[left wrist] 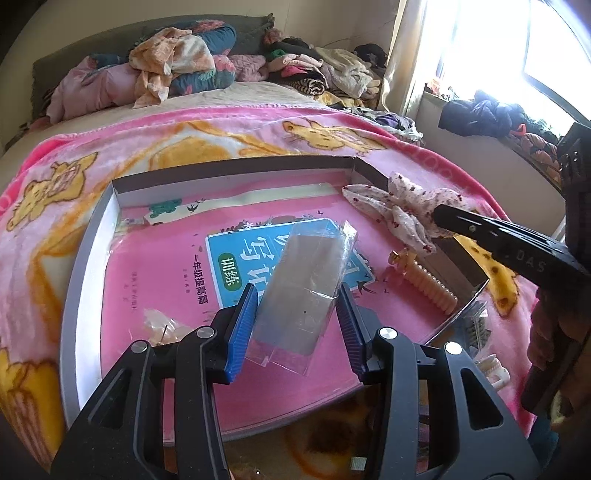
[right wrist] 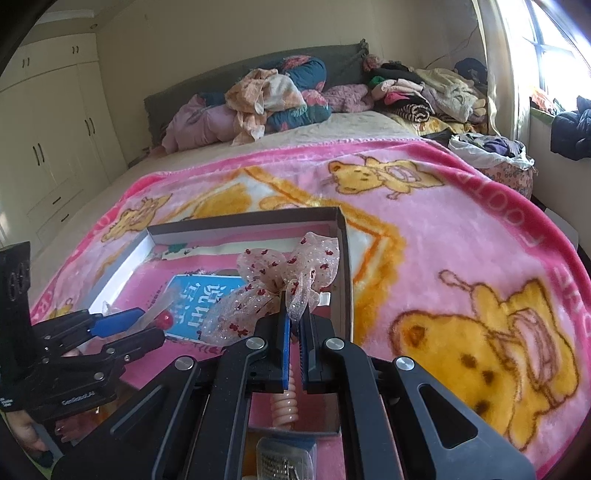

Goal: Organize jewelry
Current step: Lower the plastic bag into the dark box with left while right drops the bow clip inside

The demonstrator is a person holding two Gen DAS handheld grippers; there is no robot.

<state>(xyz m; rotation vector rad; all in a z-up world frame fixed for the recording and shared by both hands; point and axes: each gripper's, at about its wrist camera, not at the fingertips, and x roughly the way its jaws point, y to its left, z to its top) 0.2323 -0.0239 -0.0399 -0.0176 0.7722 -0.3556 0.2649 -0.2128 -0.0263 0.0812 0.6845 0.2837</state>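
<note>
Left gripper (left wrist: 295,325) clamps a clear box (left wrist: 301,295) over the tray (left wrist: 88,258); right gripper (right wrist: 294,317) pinches a bow (right wrist: 288,280) at the far-right corner — lower each gently, release flat.

A bed (right wrist: 332,129) fills the middle of both views, spread with a pink cartoon-bear blanket (right wrist: 461,221) over a beige bedspread (left wrist: 240,92), and backed at the top by a dark grey headboard (right wrist: 229,70) piled with crumpled clothes and quilts (right wrist: 280,96). In the upper left of the right wrist view stands a cream built-in wardrobe (right wrist: 55,110) with dark handles, against pale cream walls (right wrist: 258,26). At the upper right a bright window (left wrist: 535,48) with a pale curtain (left wrist: 406,55) floods the room with daylight, its sill (left wrist: 517,129) heaped with dark garments.
</note>
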